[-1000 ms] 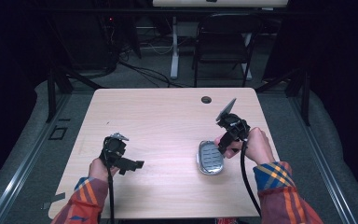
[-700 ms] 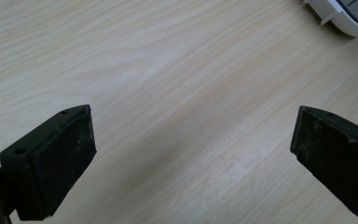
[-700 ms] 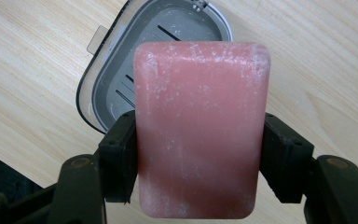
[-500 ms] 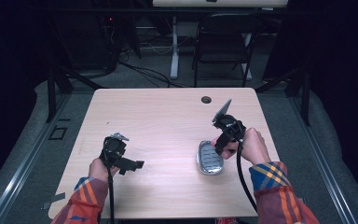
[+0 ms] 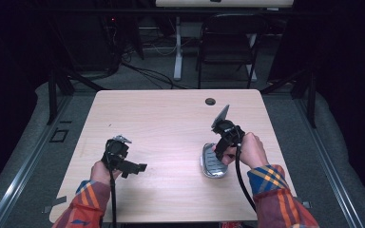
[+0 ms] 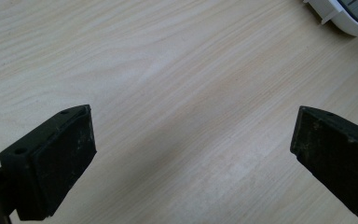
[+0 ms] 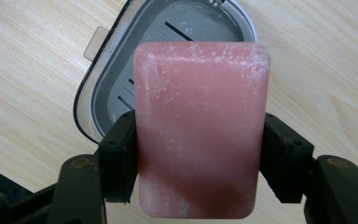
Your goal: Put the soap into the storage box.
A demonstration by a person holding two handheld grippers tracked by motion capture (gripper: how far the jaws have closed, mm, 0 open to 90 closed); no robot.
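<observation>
Dark room around a pale wood-grain table (image 5: 171, 118); black folding chair (image 5: 228, 42) and floor cables behind it.

High view: small round dark hole (image 5: 210, 101) near the table's far edge. Left gripper (image 5: 134, 167) sits low over the near-left part of the table, held by a hand in a plaid sleeve, well apart from everything else. Right gripper (image 5: 220, 153) is at the near-right, tilted down over a grey-and-white oval soap dish (image 5: 211, 165) lying on the table. What it holds can't be made out from up here.

Left gripper view: both black jaws stand wide apart, nothing between them, bare wood below. A white rim of the soap dish (image 6: 345, 18) shows at the top right corner, well off from the jaws.

Right gripper view: right gripper (image 7: 200, 154) is clamped on a pink rectangular bar of soap (image 7: 198, 126), pads pressing its two long sides. The bar is off the table, in front of the soap dish (image 7: 107, 88), whose slotted grey inside lies beneath and beyond it. Whitish scuffing on the bar's face.
</observation>
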